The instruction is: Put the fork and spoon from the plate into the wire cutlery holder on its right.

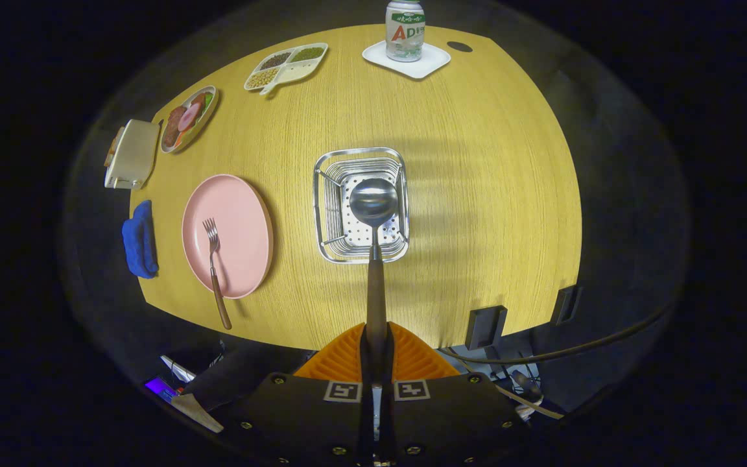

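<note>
Wooden-handled spoon [374, 259] in closed jaws, tip hidden, over holder [328, 194]

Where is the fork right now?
The fork lies on the pink plate, left of the wire cutlery holder; the gripper holds the spoon over that holder.

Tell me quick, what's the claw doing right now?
Claw: closed on the spoon, gripping its handle, with the bowl over the wire cutlery holder. The fork lies on the pink plate.
</note>
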The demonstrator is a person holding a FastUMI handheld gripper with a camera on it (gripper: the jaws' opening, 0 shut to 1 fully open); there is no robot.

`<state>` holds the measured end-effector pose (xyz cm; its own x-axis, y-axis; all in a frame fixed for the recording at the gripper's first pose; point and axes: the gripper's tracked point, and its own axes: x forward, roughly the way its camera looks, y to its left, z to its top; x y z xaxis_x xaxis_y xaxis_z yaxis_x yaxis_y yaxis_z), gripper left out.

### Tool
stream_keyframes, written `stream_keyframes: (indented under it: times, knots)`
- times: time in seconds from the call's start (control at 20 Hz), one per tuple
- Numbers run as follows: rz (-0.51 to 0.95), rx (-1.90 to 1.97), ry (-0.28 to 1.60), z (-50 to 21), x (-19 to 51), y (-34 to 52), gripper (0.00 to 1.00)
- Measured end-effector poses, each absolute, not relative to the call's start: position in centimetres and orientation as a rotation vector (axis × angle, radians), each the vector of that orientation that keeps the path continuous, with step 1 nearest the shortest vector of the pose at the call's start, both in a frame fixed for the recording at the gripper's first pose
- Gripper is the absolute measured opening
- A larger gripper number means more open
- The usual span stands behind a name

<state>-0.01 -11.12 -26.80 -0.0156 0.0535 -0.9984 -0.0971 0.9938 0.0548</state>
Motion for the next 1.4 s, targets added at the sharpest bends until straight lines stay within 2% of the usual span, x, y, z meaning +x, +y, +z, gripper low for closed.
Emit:
stream_keyframes:
  times: [0.85,1.0,1.4]
  knots:
    - [0.073,0.073,1.737,-28.3,2.7,-10.6,0.04]
    - [0.063,0.118,1.707,-28.0,3.1,-10.2,0.12]
    - [0.073,0.205,1.626,-25.9,2.2,-9.8,0.16]
